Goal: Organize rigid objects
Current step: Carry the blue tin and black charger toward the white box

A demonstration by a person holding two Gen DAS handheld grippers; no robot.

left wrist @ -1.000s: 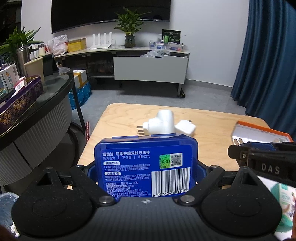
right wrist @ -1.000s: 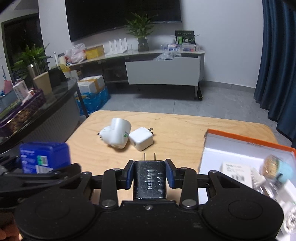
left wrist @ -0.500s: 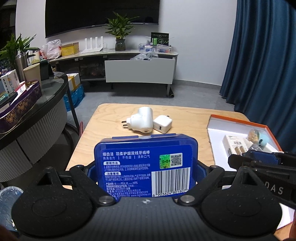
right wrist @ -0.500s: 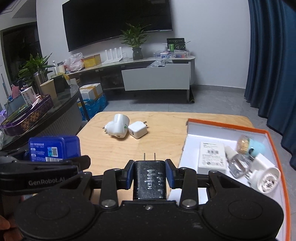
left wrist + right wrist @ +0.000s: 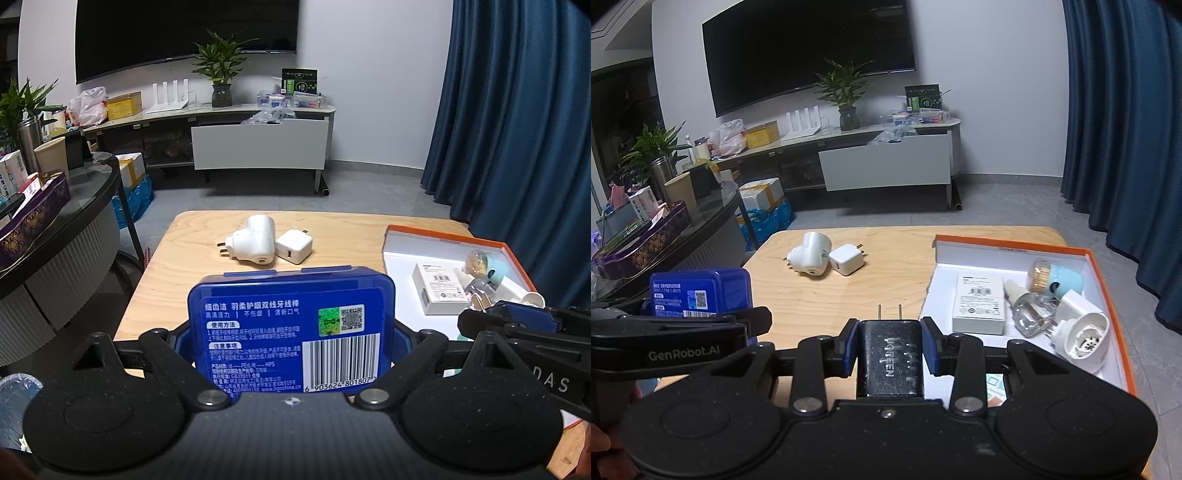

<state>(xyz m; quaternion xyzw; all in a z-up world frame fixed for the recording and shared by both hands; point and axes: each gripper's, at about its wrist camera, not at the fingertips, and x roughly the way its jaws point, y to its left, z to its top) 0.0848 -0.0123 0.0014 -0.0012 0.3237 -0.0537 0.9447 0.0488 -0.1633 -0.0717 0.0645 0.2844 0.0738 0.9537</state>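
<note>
while my left claw (image 5: pixel 291 332) is clamped on the blue floss box (image 5: pixel 291 332), its barcode label facing the camera, my right claw (image 5: pixel 890 354) is squeezed onto the black charger (image 5: pixel 890 363), whose two prongs point forward over the wooden bench (image 5: pixel 886 288). both things are held up off the bench surface. in the right wrist view the floss box (image 5: pixel 701 293) shows off to my left, pinched in the left claw (image 5: pixel 701 317), and in the left wrist view the right claw's blue-padded tip (image 5: pixel 524 319) pokes in from the right edge.

on the far part of the bench lie a white round plug adapter (image 5: pixel 255 245) and a white square charger (image 5: pixel 294 246), just beside each other and seemingly touching. to the right sits an orange-rimmed tray (image 5: pixel 1015 243) with a white floor. in it i see a flat white box (image 5: pixel 979 304) with a barcode, a clear little bottle (image 5: pixel 1028 310) lying beside it, a pale blue item with an amber dome (image 5: pixel 1054 277) toward the far side, and a white round plug unit (image 5: pixel 1080 338) nearest me, crowded close to the bottle. the right claw hangs over the bench just left of the tray's near corner.
</note>
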